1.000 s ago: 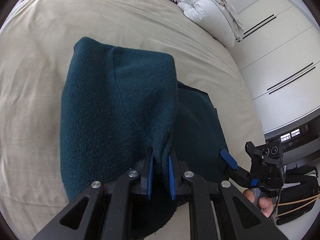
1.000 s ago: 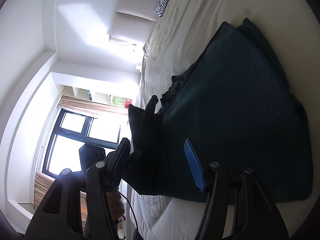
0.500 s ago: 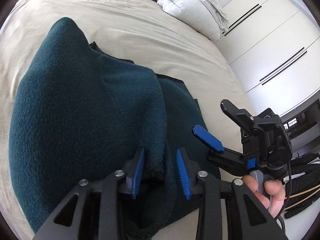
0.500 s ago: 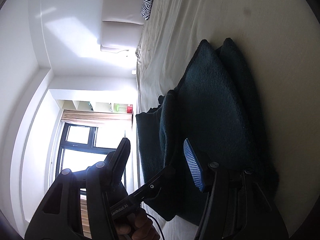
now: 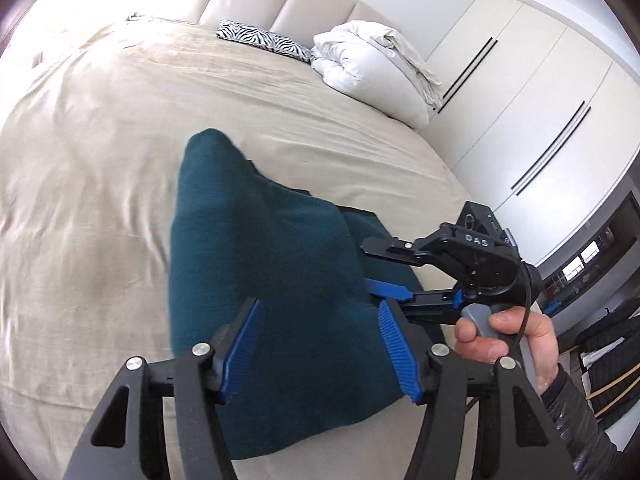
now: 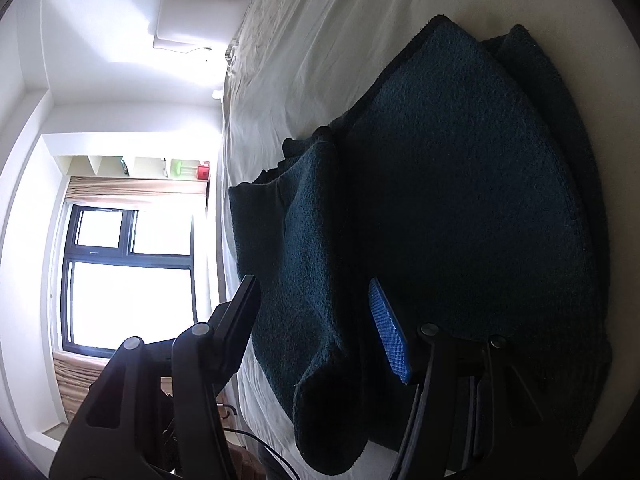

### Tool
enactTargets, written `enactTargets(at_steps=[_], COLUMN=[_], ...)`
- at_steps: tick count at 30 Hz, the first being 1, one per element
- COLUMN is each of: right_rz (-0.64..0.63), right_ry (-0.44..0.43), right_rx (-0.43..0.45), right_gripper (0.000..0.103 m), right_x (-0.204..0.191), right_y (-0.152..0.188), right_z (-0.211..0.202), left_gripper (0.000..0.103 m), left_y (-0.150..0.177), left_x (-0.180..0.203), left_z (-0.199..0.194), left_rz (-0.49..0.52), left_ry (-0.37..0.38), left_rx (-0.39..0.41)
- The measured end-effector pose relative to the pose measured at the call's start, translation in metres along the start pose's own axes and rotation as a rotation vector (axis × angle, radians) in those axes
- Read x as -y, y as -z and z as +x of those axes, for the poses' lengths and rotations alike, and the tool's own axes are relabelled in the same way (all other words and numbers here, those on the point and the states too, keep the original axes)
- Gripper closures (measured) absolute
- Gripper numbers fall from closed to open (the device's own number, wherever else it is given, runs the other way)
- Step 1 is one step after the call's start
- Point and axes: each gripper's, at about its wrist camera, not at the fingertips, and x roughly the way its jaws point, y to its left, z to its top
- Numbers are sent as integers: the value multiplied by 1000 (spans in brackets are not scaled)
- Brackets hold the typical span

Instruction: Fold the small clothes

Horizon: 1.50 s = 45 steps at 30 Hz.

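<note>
Both grippers' jaws gape over the teal fleece (image 5: 276,280); right gripper (image 5: 380,268) reads "DAS".

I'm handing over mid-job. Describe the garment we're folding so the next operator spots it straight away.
Find the wide beige bed with the padded headboard. Near its front edge, directly ahead of both claws, lies a dark teal fleece garment, folded over on itself. It is the only dark item on the bed: the zebra-print pillow and white duvet bundle lie far off by the headboard.

A zebra-print pillow (image 5: 264,40) and white duvet (image 5: 372,68) lie near white wardrobe doors (image 5: 532,128).
</note>
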Motion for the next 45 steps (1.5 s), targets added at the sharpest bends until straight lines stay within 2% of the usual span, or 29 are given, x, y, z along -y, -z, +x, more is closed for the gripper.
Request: enactTargets(at_steps=[5, 9, 14, 15, 16, 17, 19, 24, 29, 34, 40, 45], right_rz=[-8, -25, -67, -78, -91, -107, -131, -205, -244, -235, -231, -207], right_ry=[75, 94, 120, 125, 133, 151, 173, 203, 217, 225, 231, 236], right_rx=[-72, -96, -145, -152, -151, -143, -131, -89, -63, -15, 15, 26], right_gripper=[48, 49, 69, 69, 74, 84, 90, 92, 92, 92, 92, 92], right_x=[-8, -17, -24, -24, -24, -25, -27, -40, -47, -42, -34, -30], right_y=[4, 7, 15, 17, 18, 19, 20, 22, 15, 5, 5, 4], right_z=[27, 44, 53, 54, 55, 54, 52, 35, 6, -23, -54, -59], left_gripper=[41, 41, 41, 41, 41, 41, 41, 41, 41, 41, 41, 41], left_y=[6, 7, 6, 5, 6, 5, 4, -4, -16, -28, -30, -22], left_x=[-46, -58, -67, -66, -66, -66, -66, -53, -24, 5, 28, 36], left_z=[-7, -2, -2, 0, 1, 1, 2, 5, 13, 27, 55, 78], left_rz=[-78, -95, -115, -116, -114, -112, -110, -81, -8, 44, 93, 128], left_ry=[-46, -53, -51, -55, -61, -67, -69, -76, -78, -78, -86, -113], left_rx=[21, 28, 31, 27, 24, 23, 25, 28, 35, 44, 14, -22])
